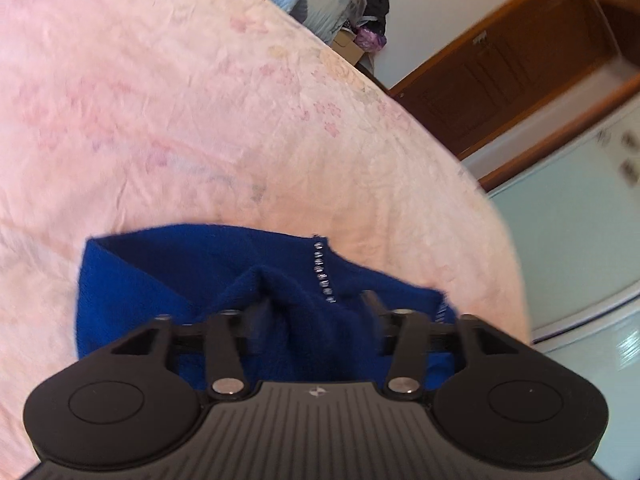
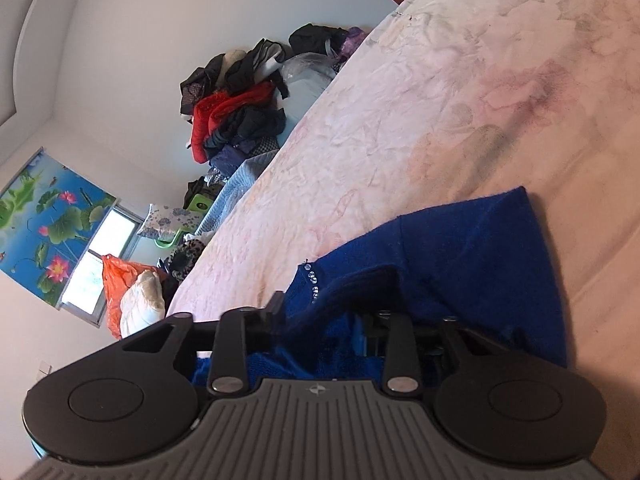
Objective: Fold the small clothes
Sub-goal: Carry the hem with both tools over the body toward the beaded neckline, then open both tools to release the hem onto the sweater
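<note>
**A:** Left wrist view first: what is the left gripper (image 1: 314, 312) doing?

**B:** Its fingers stand apart, with a raised ridge of the royal-blue fuzzy knit garment (image 1: 192, 276) bunched between them. Whether the pads press the cloth, I cannot tell; the gap looks wide.

**A:** Where does the garment lie?

**B:** On the pink floral crinkled bedspread (image 1: 180, 100), close under both tools, near the bed's edge on the side of the brown wooden door (image 1: 492, 80). A line of small clear rhinestones (image 1: 322, 272) runs along one seam.

**A:** And the right gripper (image 2: 326, 316)?

**B:** One finger shows beside the knit; the other is buried under a blue fold. Its state I cannot tell from the right wrist view.

**A:** How will the thing handle?

**B:** I judge it light, soft and limp. It will sag and drape from any hold, and the fuzzy pile should give good friction, so slipping is unlikely. Thick folds may spring back open.

**A:** Where to take hold?

**B:** At a firm hem or corner, one layer pair at a time, clear of the stones, which could snag or pull loose. The heap of dark and red clothes (image 2: 236, 116) beyond the bed is no concern.
</note>
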`<state>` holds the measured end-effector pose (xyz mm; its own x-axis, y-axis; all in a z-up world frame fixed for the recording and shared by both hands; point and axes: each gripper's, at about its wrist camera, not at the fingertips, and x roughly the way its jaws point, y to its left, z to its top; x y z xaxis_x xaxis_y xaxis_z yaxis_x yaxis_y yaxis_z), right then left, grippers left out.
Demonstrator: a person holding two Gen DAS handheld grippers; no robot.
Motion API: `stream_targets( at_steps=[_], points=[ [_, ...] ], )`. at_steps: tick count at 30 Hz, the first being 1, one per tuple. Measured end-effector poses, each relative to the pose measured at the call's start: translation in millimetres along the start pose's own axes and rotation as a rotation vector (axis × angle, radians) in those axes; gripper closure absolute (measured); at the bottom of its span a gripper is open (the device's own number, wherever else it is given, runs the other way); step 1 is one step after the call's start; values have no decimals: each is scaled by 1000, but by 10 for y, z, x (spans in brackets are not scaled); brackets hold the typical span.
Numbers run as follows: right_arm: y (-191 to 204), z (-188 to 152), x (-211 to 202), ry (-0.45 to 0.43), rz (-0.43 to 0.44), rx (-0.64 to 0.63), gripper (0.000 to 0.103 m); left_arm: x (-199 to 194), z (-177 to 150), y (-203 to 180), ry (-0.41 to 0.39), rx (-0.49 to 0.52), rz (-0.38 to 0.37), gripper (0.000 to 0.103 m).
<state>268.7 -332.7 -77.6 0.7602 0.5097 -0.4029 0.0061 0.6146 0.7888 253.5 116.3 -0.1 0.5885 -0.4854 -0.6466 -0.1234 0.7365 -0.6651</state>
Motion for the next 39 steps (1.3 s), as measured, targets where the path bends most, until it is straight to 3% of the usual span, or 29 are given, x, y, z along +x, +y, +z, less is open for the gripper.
stream_targets(
  at_steps=[2, 5, 8, 11, 13, 17, 20, 25, 29, 31, 33, 35, 37, 39],
  points=[
    [30, 24, 36, 4, -5, -11, 53, -74, 41, 86, -24, -73, -47, 36],
    [69, 49, 76, -5, -1, -29, 46, -245, 82, 79, -111, -61, -16, 36],
    [90, 134, 61, -47, 13, -36, 37, -413, 69, 28, -179, -6, 27, 35],
    [147, 190, 33, -92, 5, -41, 37, -512, -16, -38, -161, 80, 41, 35],
    [260, 156, 18, -78, 27, -90, 37, -536, -147, -122, -143, 187, 92, 35],
    [558, -64, 187, 109, 68, -242, 35, -552, -523, -292, -151, 430, 244, 35],
    [728, -271, 385, 250, 135, -242, 31, -582, -824, -325, -175, 548, 316, 35],
    [923, -515, 794, 390, 244, -116, 13, -517, -1148, -238, -152, 593, 393, 35],
    [1228, -709, 1136, 465, 226, -114, 13, -522, -1294, -170, -169, 589, 426, 35],
    [1397, -705, 1241, 461, 319, -71, 14, -514, -1312, -161, -179, 588, 434, 35],
    [1517, -649, 1241, 390, 467, 12, 12, -509, -1309, -155, -189, 583, 451, 31],
    [1584, -535, 1158, 306, 552, 60, 1, -516, -1301, -161, -203, 580, 474, 31],
    [1613, -502, 1043, 266, 553, 36, 1, -544, -1275, -164, -212, 578, 469, 31],
    [1565, -470, 923, 270, 490, -32, 2, -565, -1247, -160, -222, 575, 460, 31]
  ],
)
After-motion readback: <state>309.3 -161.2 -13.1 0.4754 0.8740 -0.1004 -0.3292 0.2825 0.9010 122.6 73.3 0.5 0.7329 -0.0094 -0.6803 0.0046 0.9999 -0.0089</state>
